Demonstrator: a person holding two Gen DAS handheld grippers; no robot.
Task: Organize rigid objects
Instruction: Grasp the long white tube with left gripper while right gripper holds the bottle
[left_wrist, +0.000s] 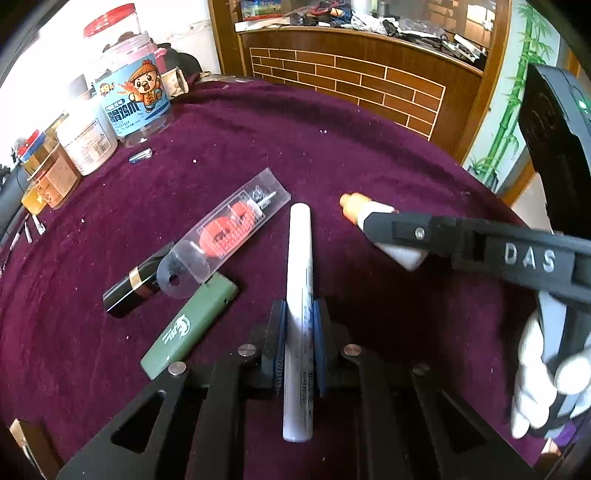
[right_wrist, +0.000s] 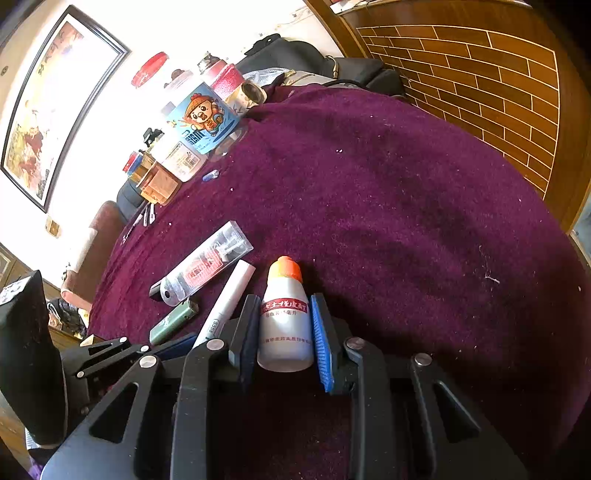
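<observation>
A long white marker pen (left_wrist: 300, 258) lies on the purple cloth, and my left gripper (left_wrist: 300, 325) is shut on its middle, blue pads pressing both sides. To its right, my right gripper (left_wrist: 388, 236) is shut on a small white bottle with an orange cap (left_wrist: 352, 206). In the right wrist view that bottle (right_wrist: 286, 325) stands between the pads of the right gripper (right_wrist: 284, 332), with its red label facing me and the pen (right_wrist: 231, 295) just to its left. A clear plastic case with a red part (left_wrist: 229, 229), a black tube (left_wrist: 129, 291) and a green lighter (left_wrist: 188, 328) lie left of the pen.
Jars and bottles, one with a cartoon label (left_wrist: 136, 99), crowd the table's far left edge, with a small blue capsule (left_wrist: 140, 155) in front of them. A brick-patterned wooden counter (left_wrist: 351, 85) stands behind the table. A white-gloved hand (left_wrist: 535, 387) holds the right gripper's handle.
</observation>
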